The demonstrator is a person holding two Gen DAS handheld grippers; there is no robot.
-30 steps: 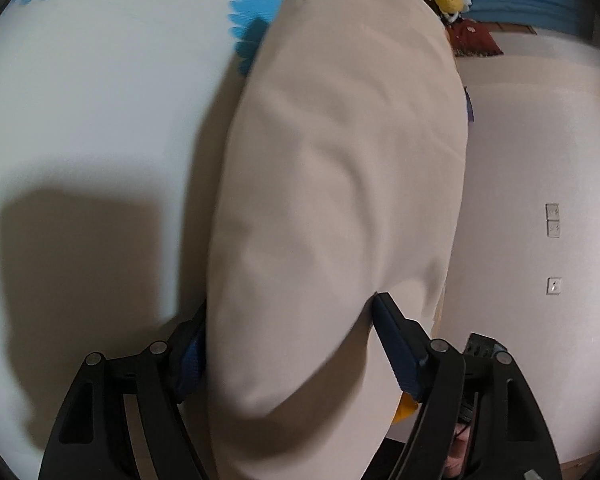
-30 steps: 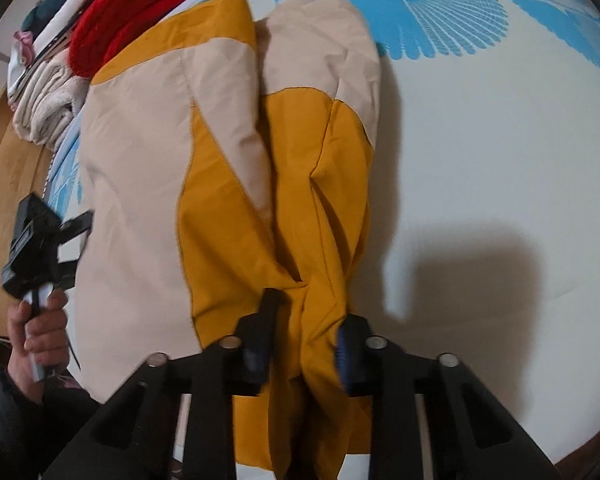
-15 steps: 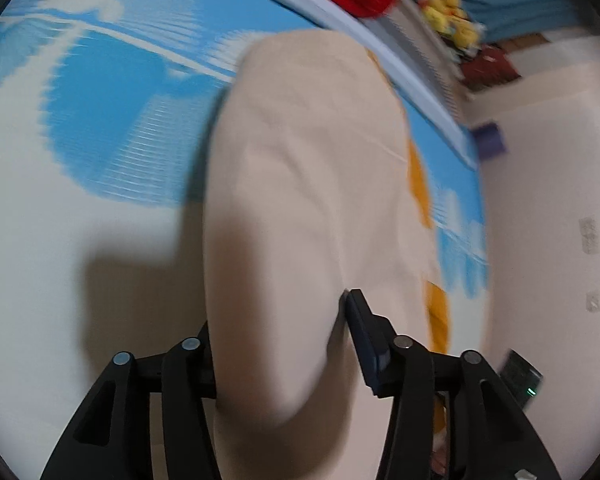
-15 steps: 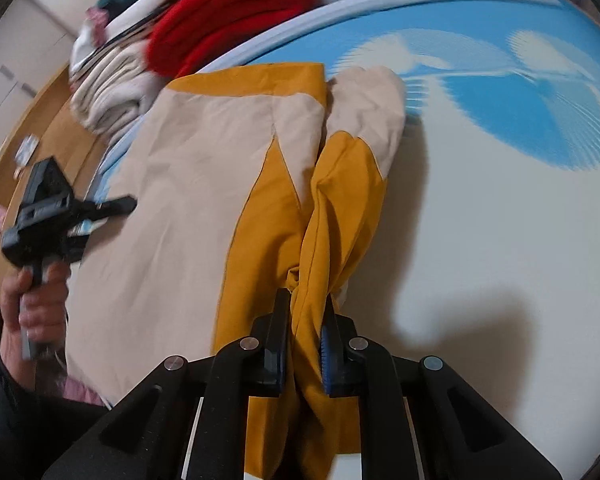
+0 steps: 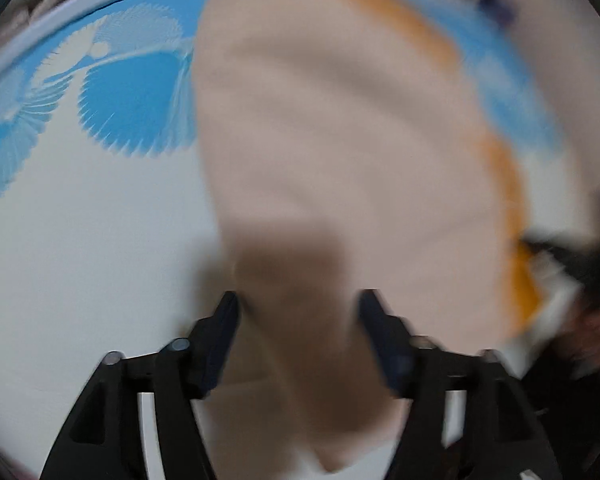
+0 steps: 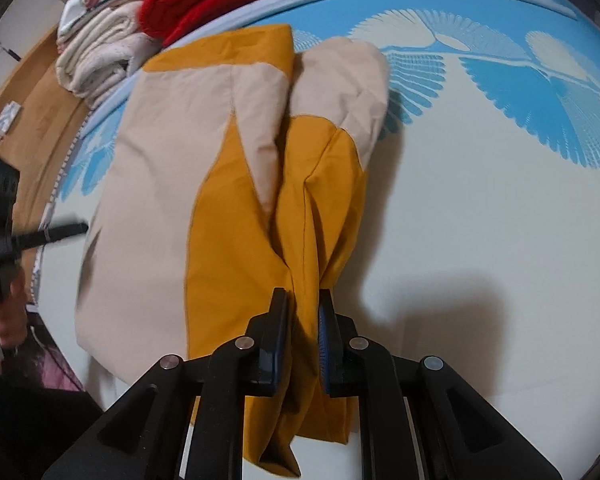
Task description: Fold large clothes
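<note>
A home bedroom. A bed with a white and blue feather-print sheet (image 6: 480,184) fills the scene, and at its far left edge folded clothes (image 6: 100,52) lie stacked beside a wooden floor (image 6: 40,112).

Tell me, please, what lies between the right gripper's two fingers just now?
In the right wrist view, a bunched fold of the jacket's orange fabric fills the narrow gap of the right gripper; the fingers are closed on it above the bedsheet.
</note>
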